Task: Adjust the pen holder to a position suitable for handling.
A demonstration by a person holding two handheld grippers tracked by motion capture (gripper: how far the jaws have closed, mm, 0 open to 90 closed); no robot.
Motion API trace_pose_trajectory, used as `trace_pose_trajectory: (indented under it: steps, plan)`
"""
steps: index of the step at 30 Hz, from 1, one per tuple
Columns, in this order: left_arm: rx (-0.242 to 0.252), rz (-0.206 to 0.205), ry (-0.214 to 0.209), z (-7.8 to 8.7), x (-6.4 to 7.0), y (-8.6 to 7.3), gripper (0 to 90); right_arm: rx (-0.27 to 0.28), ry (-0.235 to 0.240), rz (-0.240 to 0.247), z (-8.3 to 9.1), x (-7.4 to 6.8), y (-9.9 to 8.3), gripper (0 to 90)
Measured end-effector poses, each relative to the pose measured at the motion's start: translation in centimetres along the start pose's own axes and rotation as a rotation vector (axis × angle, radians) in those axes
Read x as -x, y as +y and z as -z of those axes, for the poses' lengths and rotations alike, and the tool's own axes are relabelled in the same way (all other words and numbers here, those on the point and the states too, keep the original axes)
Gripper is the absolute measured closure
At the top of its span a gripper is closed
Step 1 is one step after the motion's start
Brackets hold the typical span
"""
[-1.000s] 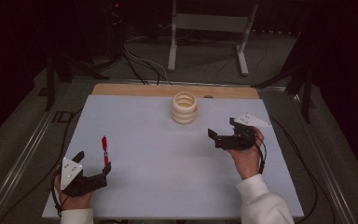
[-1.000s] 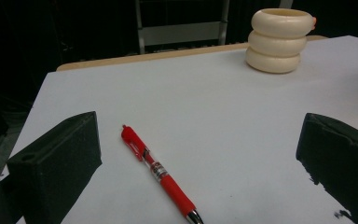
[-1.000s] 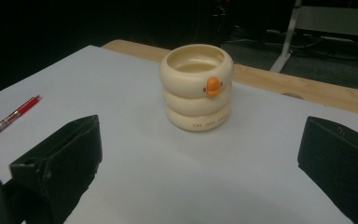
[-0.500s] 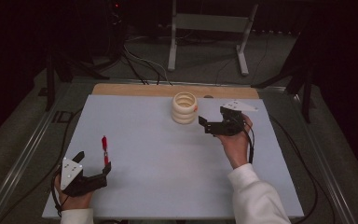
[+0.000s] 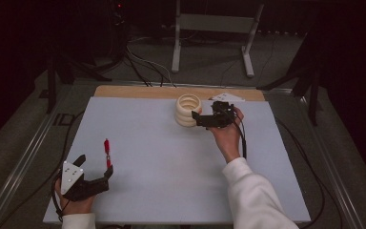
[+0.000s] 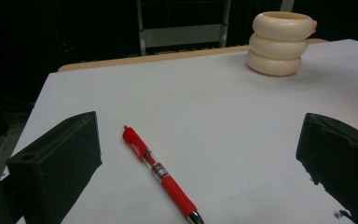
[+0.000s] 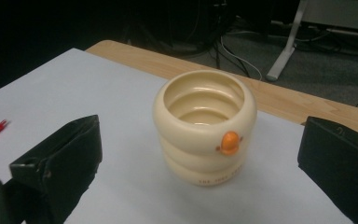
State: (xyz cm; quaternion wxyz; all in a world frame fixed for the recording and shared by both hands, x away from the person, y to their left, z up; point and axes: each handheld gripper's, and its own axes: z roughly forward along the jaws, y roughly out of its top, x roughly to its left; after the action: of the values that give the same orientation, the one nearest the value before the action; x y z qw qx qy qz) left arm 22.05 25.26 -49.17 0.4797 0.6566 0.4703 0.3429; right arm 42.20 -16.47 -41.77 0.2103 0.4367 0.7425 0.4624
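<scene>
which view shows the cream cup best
The right gripper view: the cream cup stands close between the open jaws, its ribbed inside and orange knob plain. The left gripper view has it far off at the table's back; the high view shows it small beside the right gripper.

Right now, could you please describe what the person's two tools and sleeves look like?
Both are black two-jaw tools. The left tool carries a grey three-cornered plate with small dots on top, and a black cable loops around its hand. The right tool has a black cable trailing back along the hand. In the gripper views the jaws are blocky, matt and black. Both sleeves are white.
</scene>
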Motion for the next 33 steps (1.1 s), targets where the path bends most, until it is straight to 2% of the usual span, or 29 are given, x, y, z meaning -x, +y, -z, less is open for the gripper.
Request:
trace_pose_trajectory:
  steps: [8,13,16,20,25,33]
  plan:
    - [0.0,0.009,-0.003,0.1,-0.1,-0.1,0.5,-0.018,-0.033,-0.037,-2.9,0.7,1.3,0.0]
    - [0.005,0.018,-0.006,0.1,-0.2,-0.2,0.5,-0.068,-0.069,-0.095,-5.3,1.6,1.7,0.3]
    - [0.004,0.021,-0.007,0.1,-0.3,-0.2,0.5,-0.091,-0.089,-0.124,-6.2,2.0,1.7,7.8]
    - [0.009,0.025,-0.008,0.2,-0.3,-0.2,0.5,-0.138,-0.105,-0.155,-7.5,2.4,1.4,28.9]
    - [0.007,0.013,0.0,0.3,-0.2,-0.2,0.5,-0.196,-0.113,-0.204,-8.7,2.8,0.7,45.7]
    - [0.008,0.005,0.0,0.3,-0.1,-0.2,0.5,-0.212,-0.151,-0.232,-8.3,2.8,-0.4,68.7]
